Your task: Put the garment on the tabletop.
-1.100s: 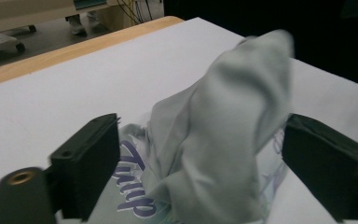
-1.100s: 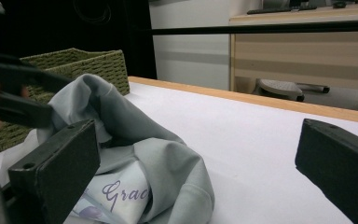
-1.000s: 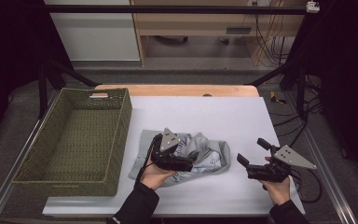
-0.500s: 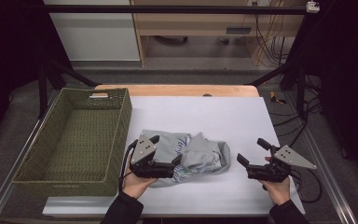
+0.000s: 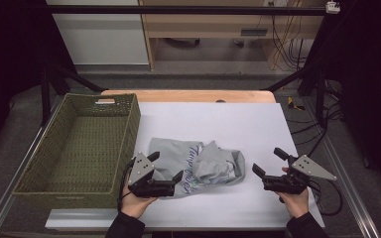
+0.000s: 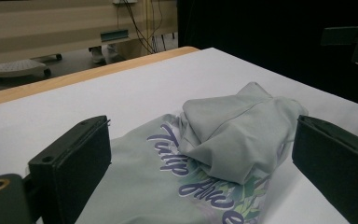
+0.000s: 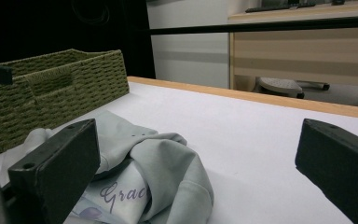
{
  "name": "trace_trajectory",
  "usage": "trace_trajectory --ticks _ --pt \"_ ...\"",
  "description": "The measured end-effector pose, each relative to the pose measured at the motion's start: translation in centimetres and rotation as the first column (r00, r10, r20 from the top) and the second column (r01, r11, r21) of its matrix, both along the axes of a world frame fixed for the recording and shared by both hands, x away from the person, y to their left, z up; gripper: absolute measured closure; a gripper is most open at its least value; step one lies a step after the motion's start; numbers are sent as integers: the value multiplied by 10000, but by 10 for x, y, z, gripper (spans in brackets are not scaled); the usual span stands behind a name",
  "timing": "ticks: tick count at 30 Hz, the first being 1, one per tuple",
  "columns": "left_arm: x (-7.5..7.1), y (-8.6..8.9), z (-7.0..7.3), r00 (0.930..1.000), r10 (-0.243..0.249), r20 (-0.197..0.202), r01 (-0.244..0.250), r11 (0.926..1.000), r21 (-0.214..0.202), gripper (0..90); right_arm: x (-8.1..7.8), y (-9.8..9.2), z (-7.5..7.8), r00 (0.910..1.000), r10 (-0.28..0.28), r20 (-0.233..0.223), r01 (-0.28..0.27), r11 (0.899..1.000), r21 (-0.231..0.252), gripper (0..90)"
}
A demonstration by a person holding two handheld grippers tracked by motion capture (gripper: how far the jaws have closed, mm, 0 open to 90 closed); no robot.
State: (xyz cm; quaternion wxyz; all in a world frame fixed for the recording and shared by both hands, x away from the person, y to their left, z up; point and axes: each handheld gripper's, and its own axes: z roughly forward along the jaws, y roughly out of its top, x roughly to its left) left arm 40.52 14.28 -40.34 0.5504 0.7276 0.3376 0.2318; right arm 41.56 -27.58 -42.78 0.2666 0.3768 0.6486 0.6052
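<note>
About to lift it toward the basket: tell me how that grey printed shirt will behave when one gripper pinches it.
The grey shirt lies crumpled in soft folds, so it will probably sag and unfold from one pinch. It looks like thin fabric, likely light. Bunched layers may slip apart, so the open left gripper may catch only the top fold.
</note>
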Motion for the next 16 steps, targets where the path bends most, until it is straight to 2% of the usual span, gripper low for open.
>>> trace_trajectory --ticks 3,5,16 --pt "0 5 -1 10000 74 36 -73 9998 -161 37 1 -1 -2 9999 56 144 -53 9998 -188 4" --pt "0 7 -1 9999 117 42 -116 9997 -235 37 0 0 -2 10000 33 -9 -33 10000 -44 4" --pt "3 15 -2 9995 311 -97 -313 9993 -223 37 -1 1 -3 10000 32 7 -32 9998 -180 4"
